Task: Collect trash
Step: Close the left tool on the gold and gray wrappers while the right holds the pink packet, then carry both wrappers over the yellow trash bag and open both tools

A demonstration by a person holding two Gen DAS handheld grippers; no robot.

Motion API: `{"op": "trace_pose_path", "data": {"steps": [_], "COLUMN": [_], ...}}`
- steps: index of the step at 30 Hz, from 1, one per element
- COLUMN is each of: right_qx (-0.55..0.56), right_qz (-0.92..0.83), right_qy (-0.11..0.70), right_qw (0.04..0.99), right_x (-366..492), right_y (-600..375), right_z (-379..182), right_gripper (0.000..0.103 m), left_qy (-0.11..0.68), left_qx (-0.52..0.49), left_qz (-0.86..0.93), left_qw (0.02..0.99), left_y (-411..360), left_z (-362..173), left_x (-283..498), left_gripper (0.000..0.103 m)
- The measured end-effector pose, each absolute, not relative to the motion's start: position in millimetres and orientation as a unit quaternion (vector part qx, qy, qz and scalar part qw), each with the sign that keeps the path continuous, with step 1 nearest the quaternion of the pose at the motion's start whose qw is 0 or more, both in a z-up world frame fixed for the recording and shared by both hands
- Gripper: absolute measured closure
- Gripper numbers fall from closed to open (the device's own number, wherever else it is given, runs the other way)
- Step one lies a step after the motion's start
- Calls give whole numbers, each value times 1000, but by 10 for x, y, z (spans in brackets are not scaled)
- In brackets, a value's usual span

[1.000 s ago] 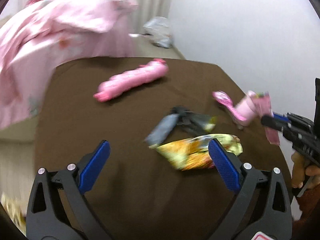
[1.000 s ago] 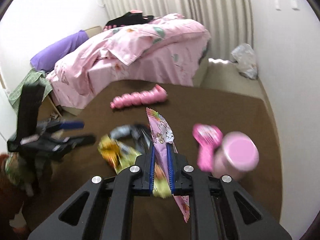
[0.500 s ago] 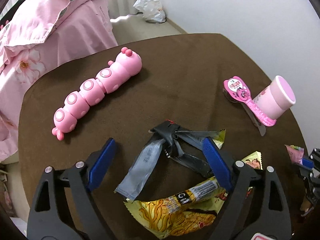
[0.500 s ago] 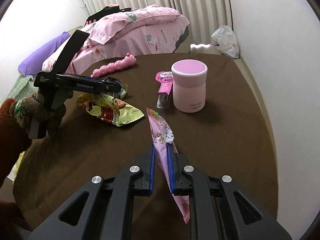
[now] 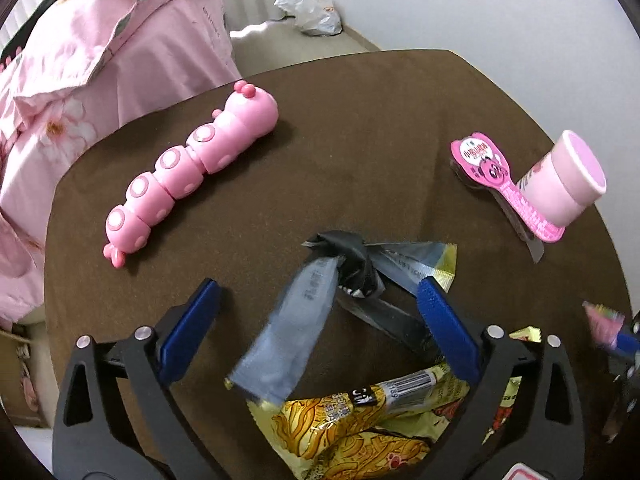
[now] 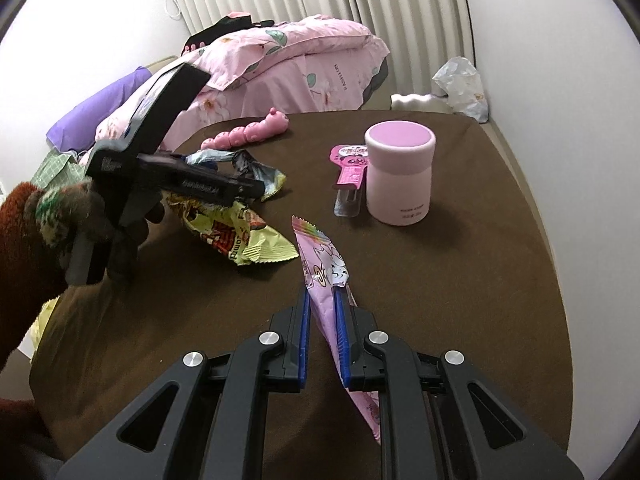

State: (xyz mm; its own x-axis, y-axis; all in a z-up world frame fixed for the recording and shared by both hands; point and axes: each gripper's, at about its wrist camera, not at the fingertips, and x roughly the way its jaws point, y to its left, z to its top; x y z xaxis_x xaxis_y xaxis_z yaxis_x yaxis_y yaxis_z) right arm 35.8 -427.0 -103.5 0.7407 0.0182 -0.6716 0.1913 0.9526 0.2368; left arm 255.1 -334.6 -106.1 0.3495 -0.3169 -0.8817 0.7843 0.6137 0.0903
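Observation:
My left gripper (image 5: 316,284) points down over the brown table (image 5: 360,120), its jaws wide and opening. Below and between the blue pads (image 5: 192,324) lies a knotted grey wrapper (image 5: 292,320), not touched. A yellow noodle packet (image 5: 360,420) lies crumpled just nearer. In the right wrist view the left gripper (image 6: 240,190), held by a gloved hand (image 6: 36,240), hovers over the same grey wrapper (image 6: 248,160) and yellow packet (image 6: 240,240). My right gripper (image 6: 322,294) is shut on a pink cartoon wrapper (image 6: 324,264) that sticks up out of its jaws.
A pink caterpillar toy (image 5: 192,168) lies at the table's far left. A pink lidded cup (image 6: 400,172) stands at the right with a pink packaged spoon (image 6: 350,168) beside it. Beyond the table are a bed with a pink quilt (image 6: 288,64) and a plastic bag (image 6: 460,84) on the floor.
The left gripper swung down and in over the grey and yellow wrappers, then held still. The right gripper drew back and lower with the pink wrapper still in it, then steadied.

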Motion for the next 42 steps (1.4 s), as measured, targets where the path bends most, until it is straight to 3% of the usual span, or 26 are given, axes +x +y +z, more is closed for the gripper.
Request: {"op": "trace_pose_path", "data": {"steps": [2,4,5,15,17,19,27,30,31,42], "right_qx": [147,146,146,140,140,136,140,143,143,147], "right_qz": [-45,-45,-44,-36,-35,-33,-43,-41,-40,-25], "right_qy": [357,355,354,334,333,332,339,343,343,333], "right_qw": [921,922,923,931,932,933,929,928,927,931], "right_x": [346,341,359,367,348,320,270,285,287,298], "right_y": [-4256,-4249,-4256,-4184,-4165,-4143,-4212,-4218,-4219,-4183], "right_z": [-1036,-1027,-1019,-909,-896,-881,-906,-941,-949,-913], "right_gripper": [90,90,90,89,89,89,89,89,89,89], "left_qy": [437,439,441,382,362,353,411,417,414,368], "left_qx": [254,238,221,172,186,198,241,244,247,159], "left_qz": [-362,-376,-385,-444,-453,-463,-427,-418,-413,-386], "left_qw": [784,780,780,792,793,788,769,770,773,831], "left_y": [-3312,-3231,-3163,-2865,-2949,-3057,-3521,-3557,-3549,-2752], "left_z": [-1017,-961,-912,-457,-444,-508,-945,-1001,-1005,-396], "left_x": [2533,2504,2477,2137,2129,2190,2573,2578,2570,2109], "left_gripper": [52,76,79,78,46,41,42,59,71,73]}}
